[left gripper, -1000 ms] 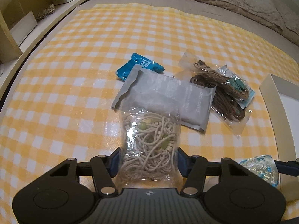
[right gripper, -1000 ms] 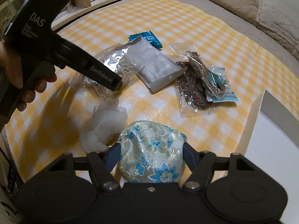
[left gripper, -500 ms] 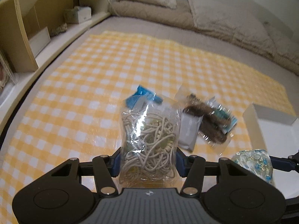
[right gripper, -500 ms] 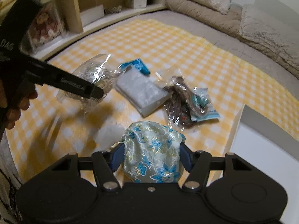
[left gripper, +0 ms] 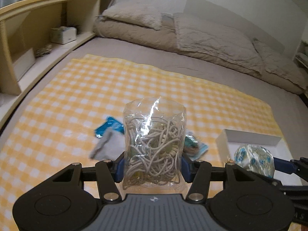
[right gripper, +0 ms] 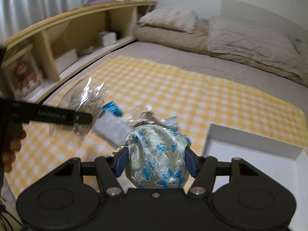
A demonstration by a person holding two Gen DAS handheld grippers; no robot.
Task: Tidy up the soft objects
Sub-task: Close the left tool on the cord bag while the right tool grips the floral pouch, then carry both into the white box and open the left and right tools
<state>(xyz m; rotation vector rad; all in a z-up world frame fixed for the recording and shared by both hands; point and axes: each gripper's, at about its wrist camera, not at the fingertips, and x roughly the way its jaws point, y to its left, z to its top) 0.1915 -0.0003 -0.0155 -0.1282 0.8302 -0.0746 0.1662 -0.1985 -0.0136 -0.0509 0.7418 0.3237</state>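
My left gripper is shut on a clear bag of beige cord and holds it upright above the yellow checked cloth. My right gripper is shut on a floral blue-and-white pouch, held in the air near the white box. The pouch also shows in the left wrist view, over the white box. The cord bag shows in the right wrist view. A blue packet, a grey pouch and a bag of brown cord lie on the cloth.
A wooden shelf unit runs along the left. Beige pillows and a folded duvet lie at the far end of the bed. The left tool's black handle crosses the right wrist view at the left.
Both grippers have lifted well up off the cloth with their loads, and the views have tilted up to show the shelf and pillows. The right gripper has moved toward the white box.
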